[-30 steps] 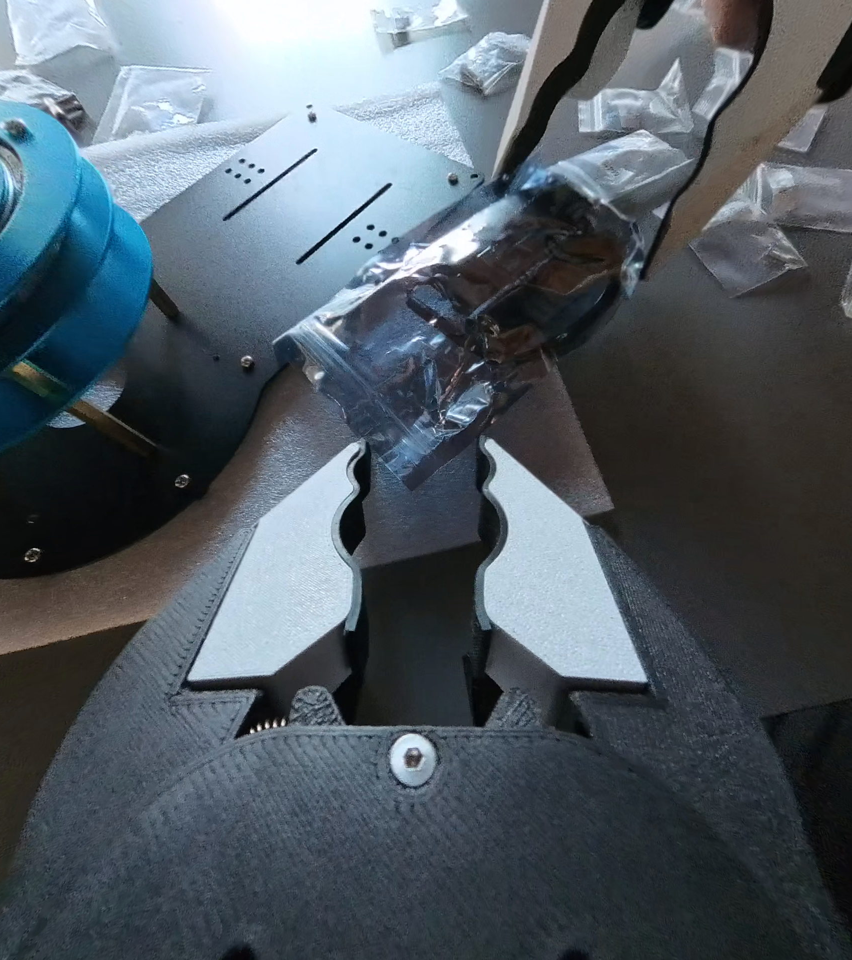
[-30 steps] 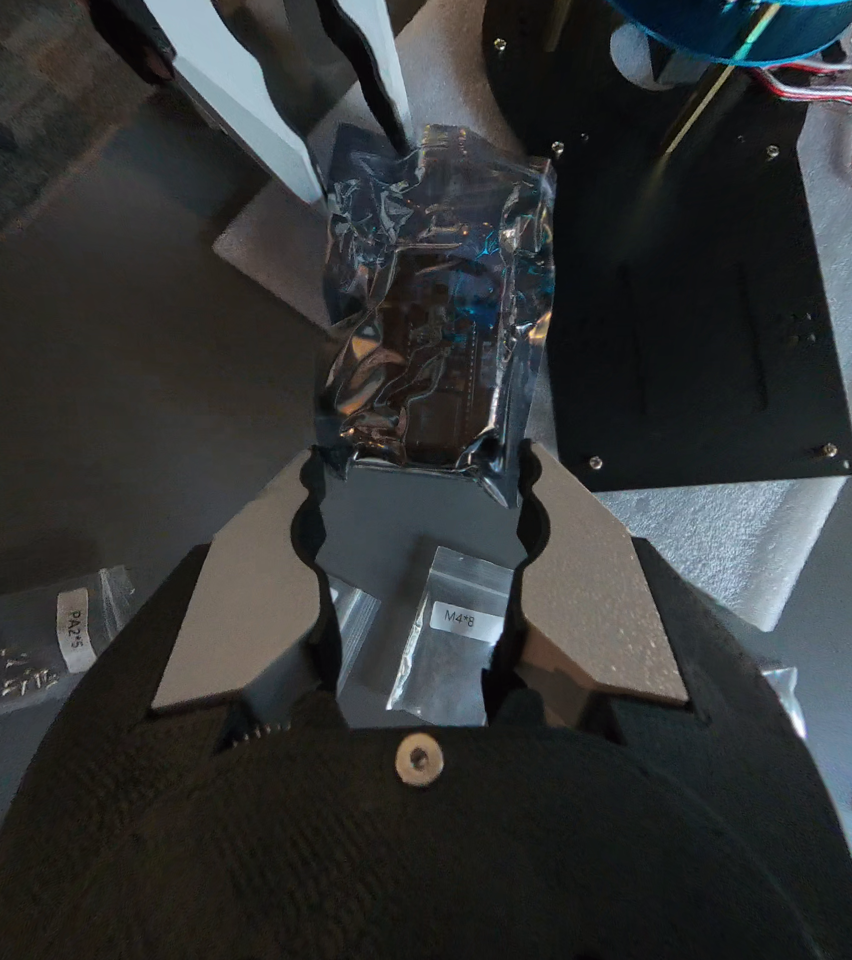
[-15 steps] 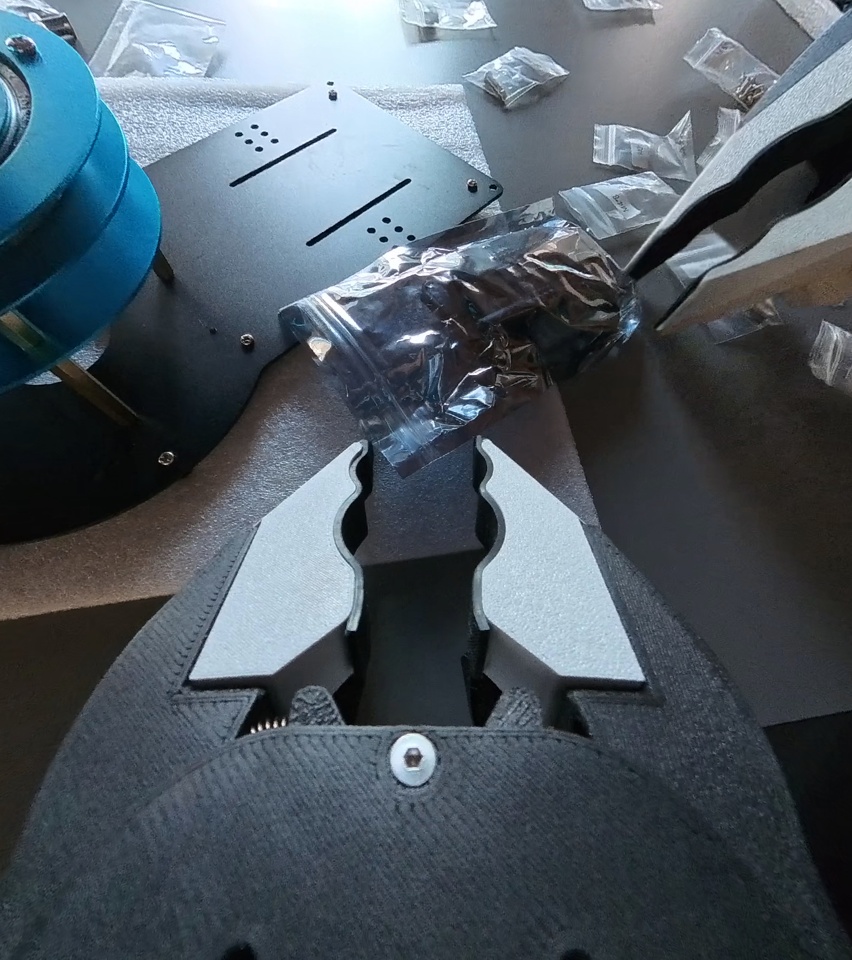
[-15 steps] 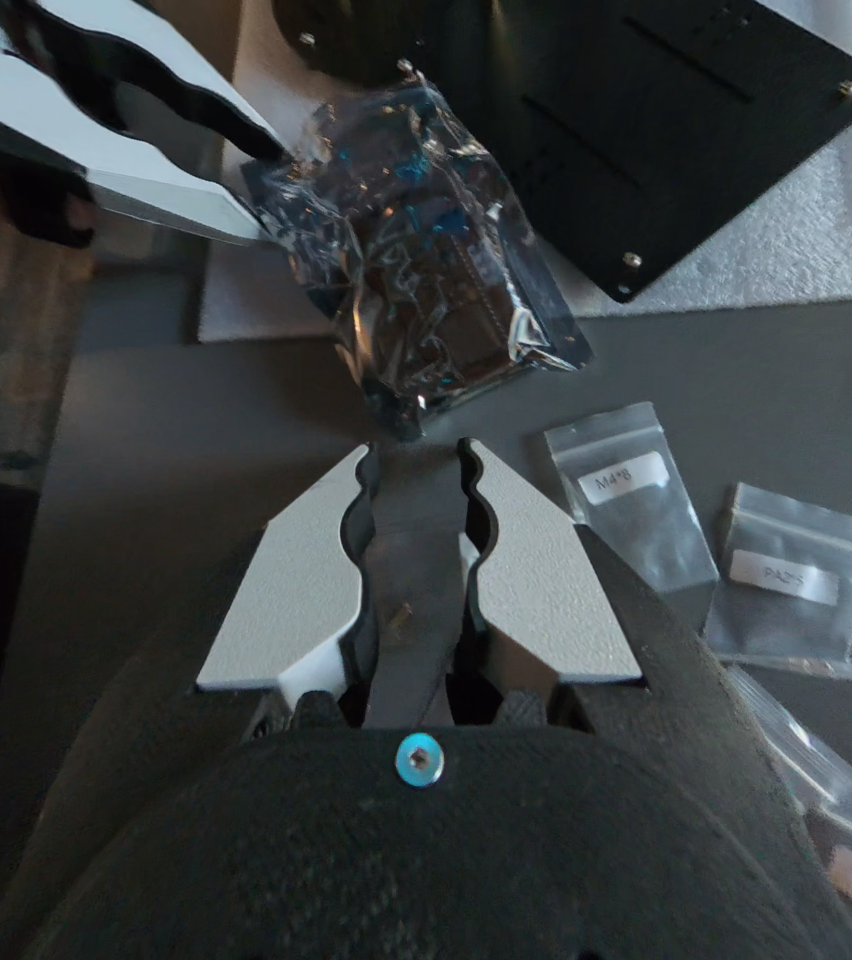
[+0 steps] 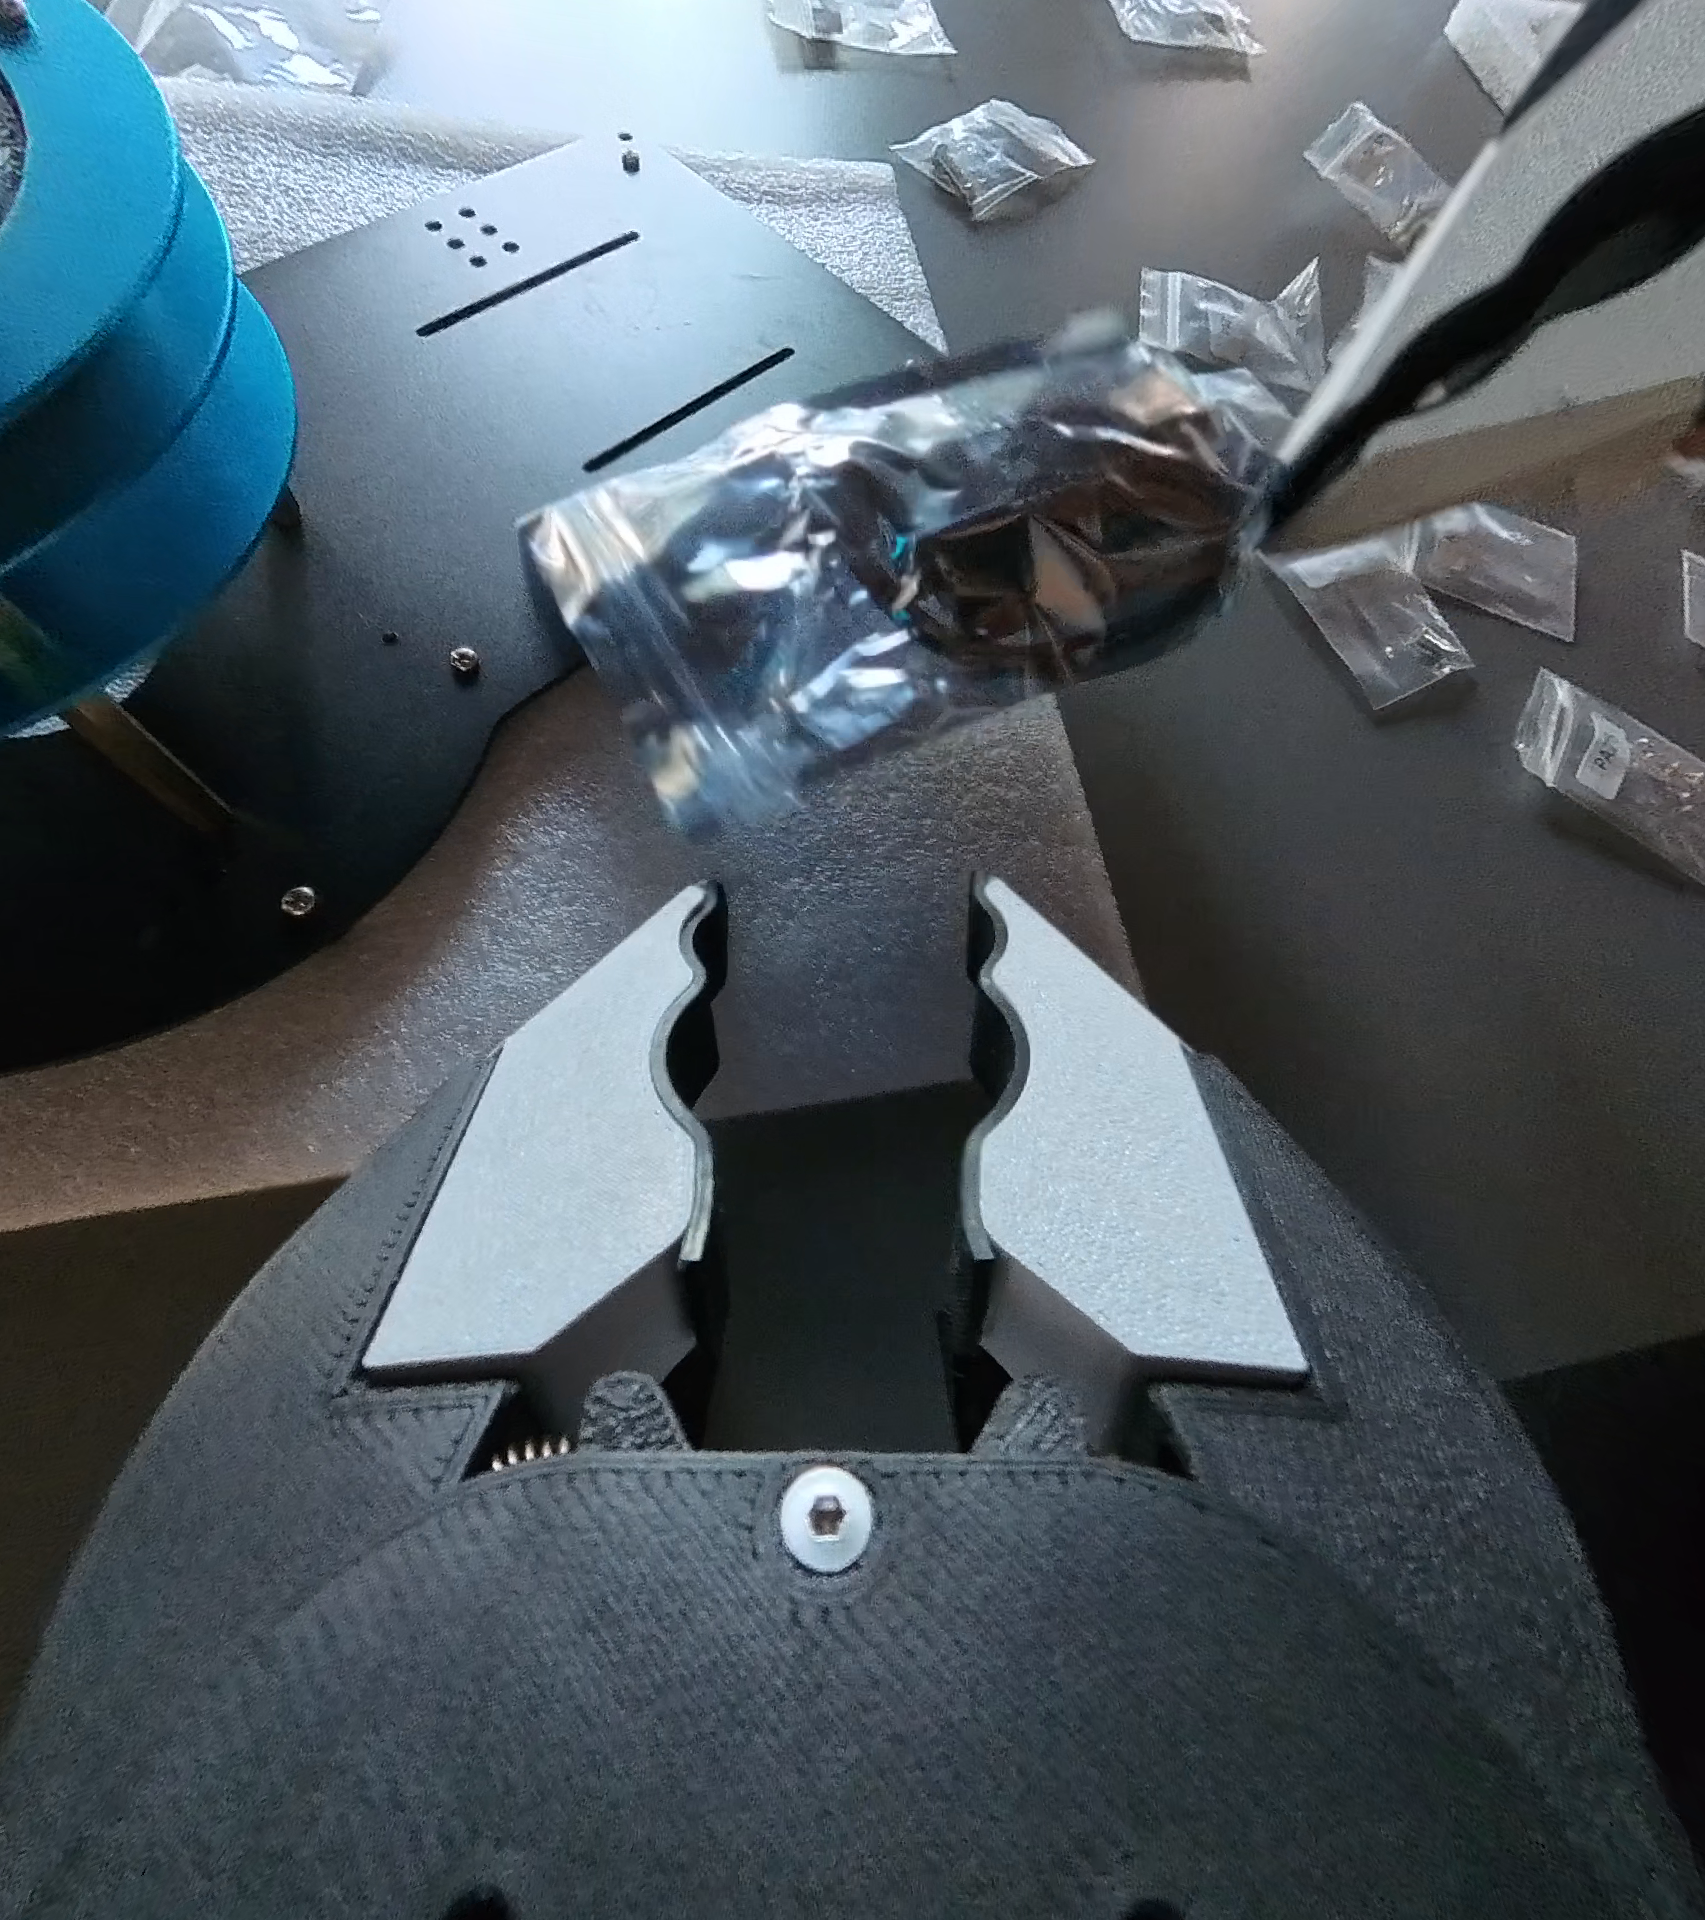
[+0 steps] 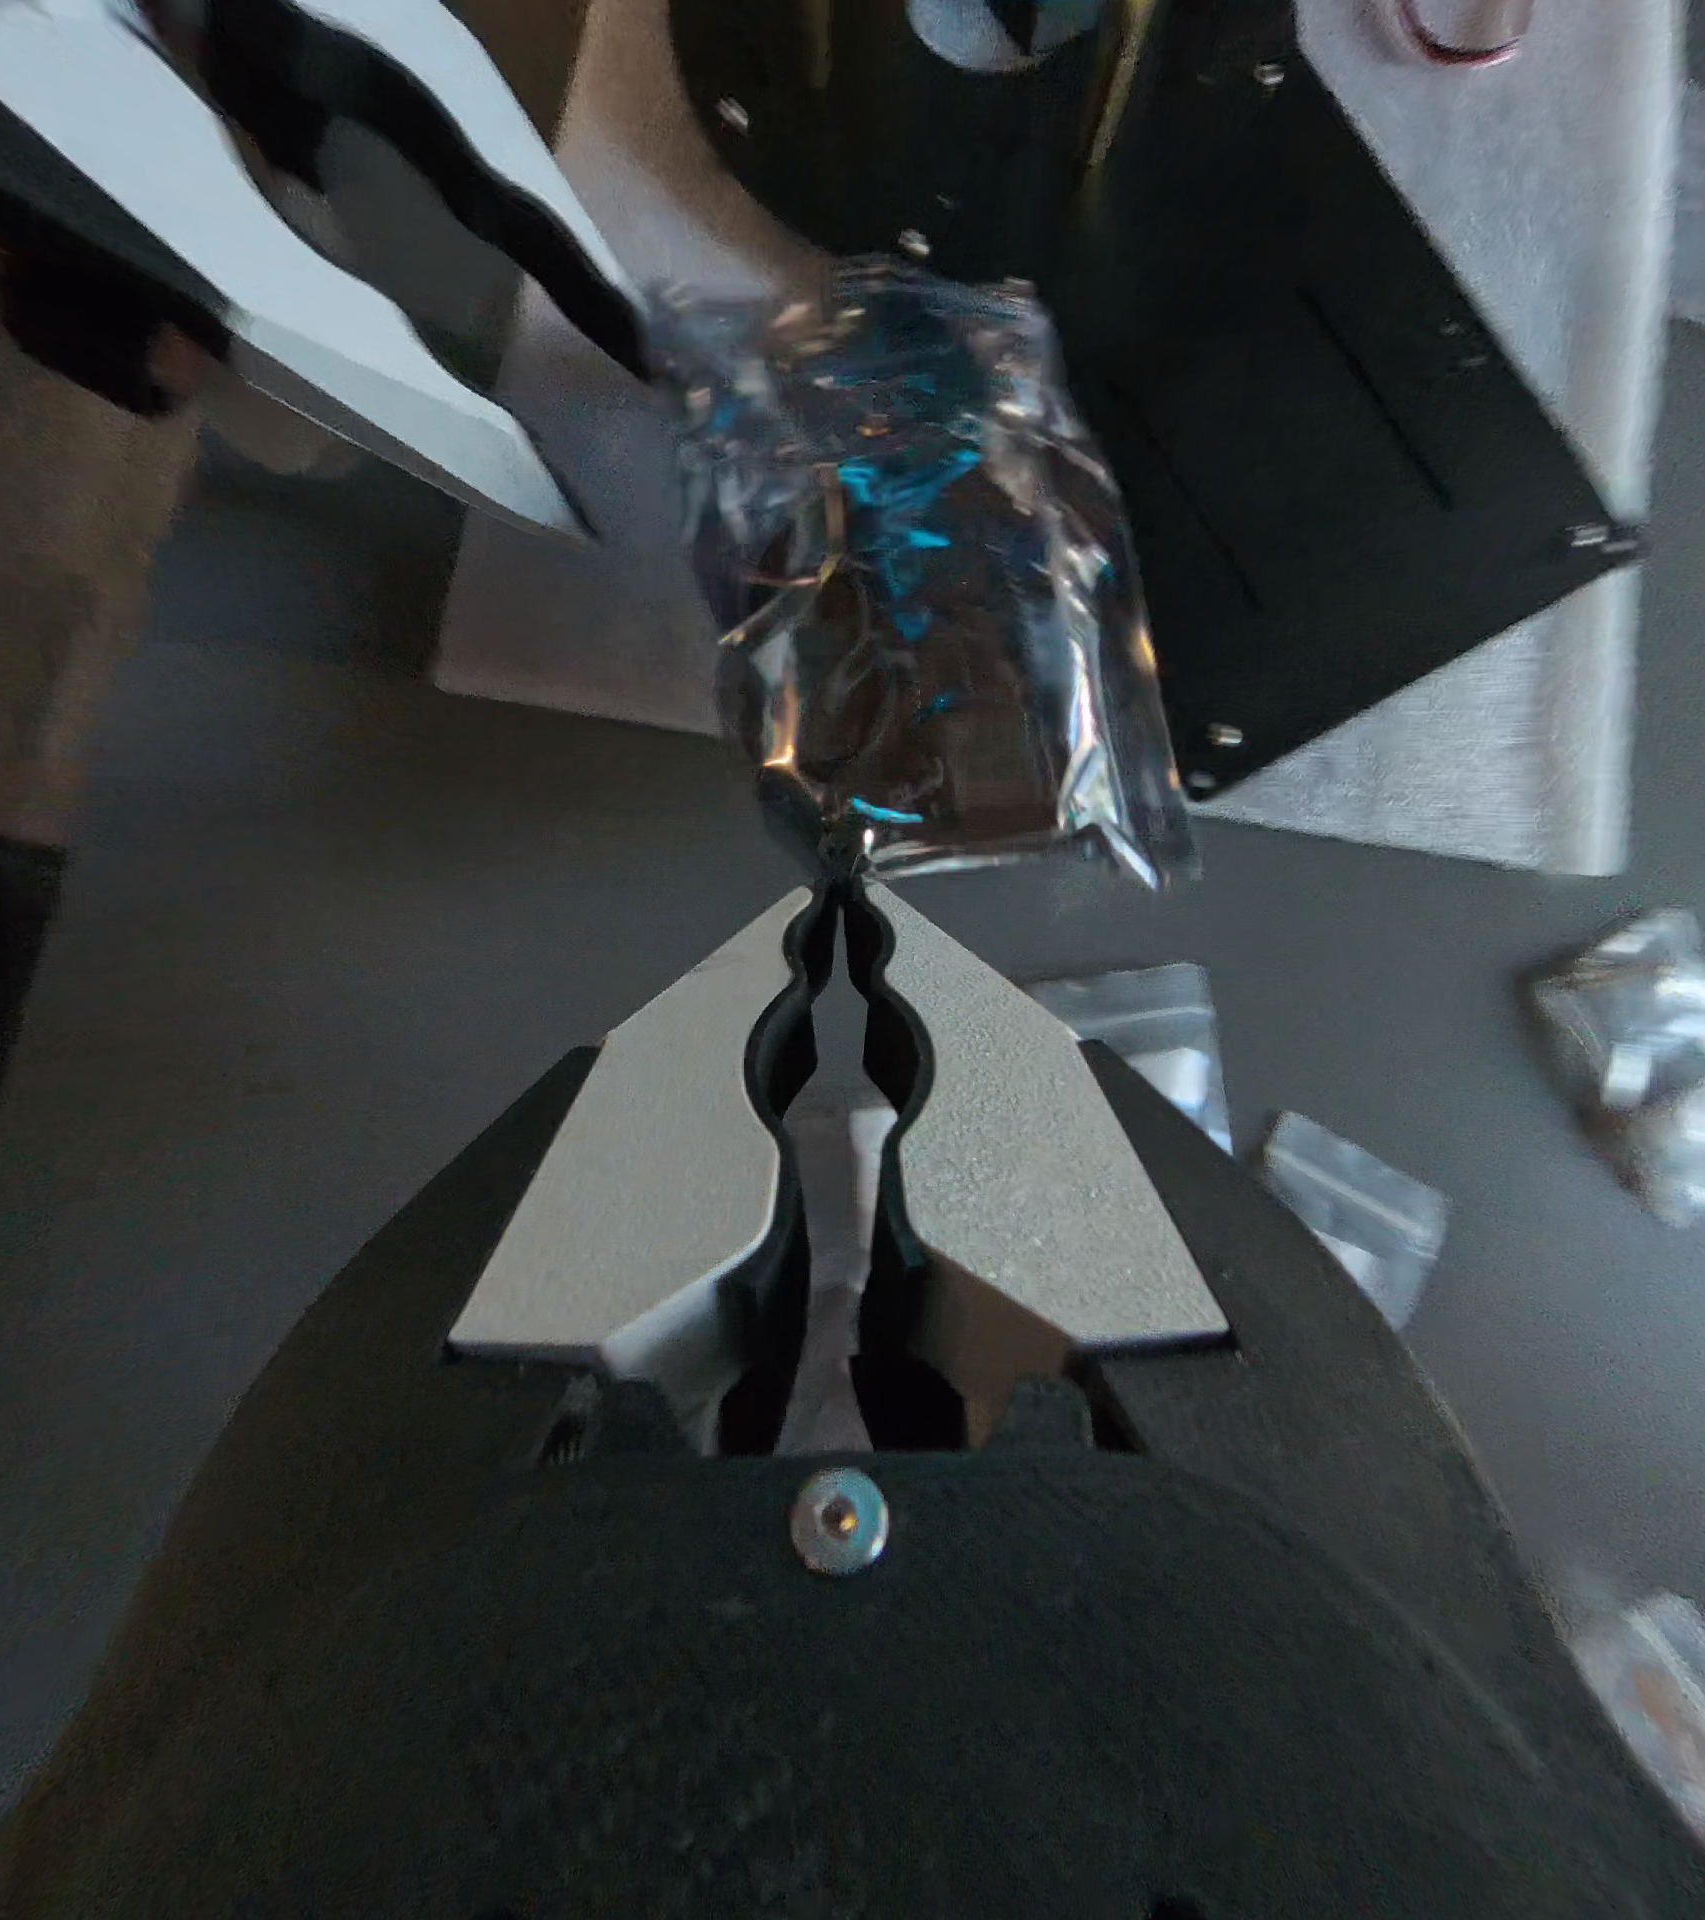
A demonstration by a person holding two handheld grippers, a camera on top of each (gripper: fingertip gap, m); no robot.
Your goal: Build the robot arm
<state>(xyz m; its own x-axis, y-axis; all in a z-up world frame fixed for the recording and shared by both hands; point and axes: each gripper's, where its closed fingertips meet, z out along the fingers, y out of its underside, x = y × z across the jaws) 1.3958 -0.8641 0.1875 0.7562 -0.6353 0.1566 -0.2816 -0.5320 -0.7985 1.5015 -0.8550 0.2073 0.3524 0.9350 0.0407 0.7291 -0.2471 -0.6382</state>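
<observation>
Right hand-held gripper (image 6: 843,894) now pinching blurred foil bag (image 6: 921,623)

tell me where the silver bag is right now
In both views the silver bag hangs mid-frame, pinched at a corner by the shut right gripper, over the foam's edge beside the black plate.

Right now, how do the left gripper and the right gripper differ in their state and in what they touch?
The left gripper has its jaws apart and holds nothing; the right gripper has its jaws closed. The right gripper pinches one corner of the shiny bag, while the left gripper sits just short of the bag's other end, apart from it. Both have grey fingers on black bodies and point at the same bag, which hangs over the grey table.
</observation>
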